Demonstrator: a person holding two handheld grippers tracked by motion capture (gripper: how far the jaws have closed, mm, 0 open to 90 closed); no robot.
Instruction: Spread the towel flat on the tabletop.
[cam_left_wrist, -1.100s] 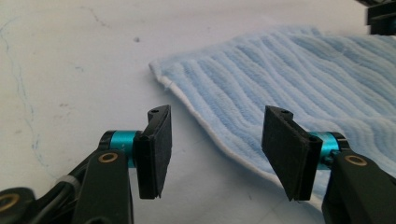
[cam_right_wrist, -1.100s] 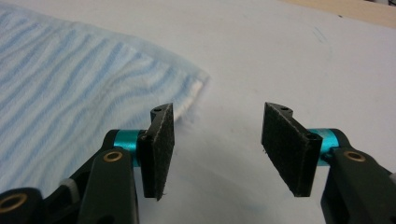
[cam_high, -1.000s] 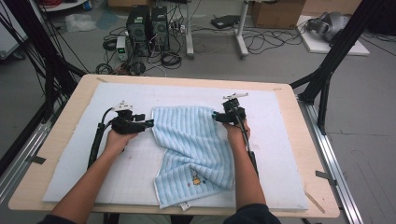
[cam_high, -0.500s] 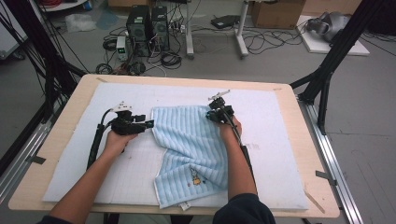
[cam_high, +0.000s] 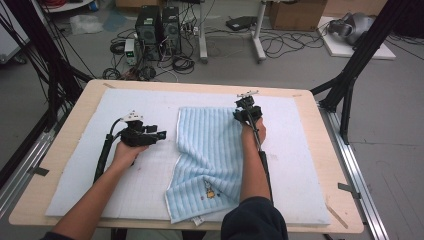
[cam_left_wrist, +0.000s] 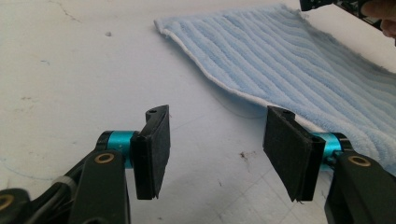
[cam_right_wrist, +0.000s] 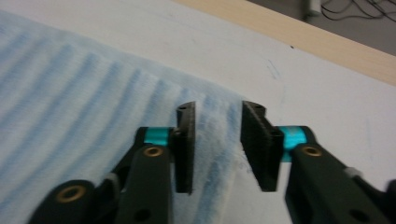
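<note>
A light blue ribbed terry towel (cam_high: 210, 155) lies spread on the white padded mat (cam_high: 300, 165) that covers the pale wooden table (cam_high: 330, 150), running from mid-table toward the near edge, where a small embroidered figure (cam_high: 210, 189) shows. The right claw (cam_high: 248, 112) rests at the towel's far right corner. In the right gripper view its jaws have just been opening: they stand a little apart with a raised fold of towel (cam_right_wrist: 217, 126) between them, and the blurred picture seems to show the pads clear of the cloth. The left claw (cam_high: 159, 135) rests on the mat just beside the towel's left edge (cam_left_wrist: 224, 84), jaws wide apart with nothing but bare mat between them.
</note>
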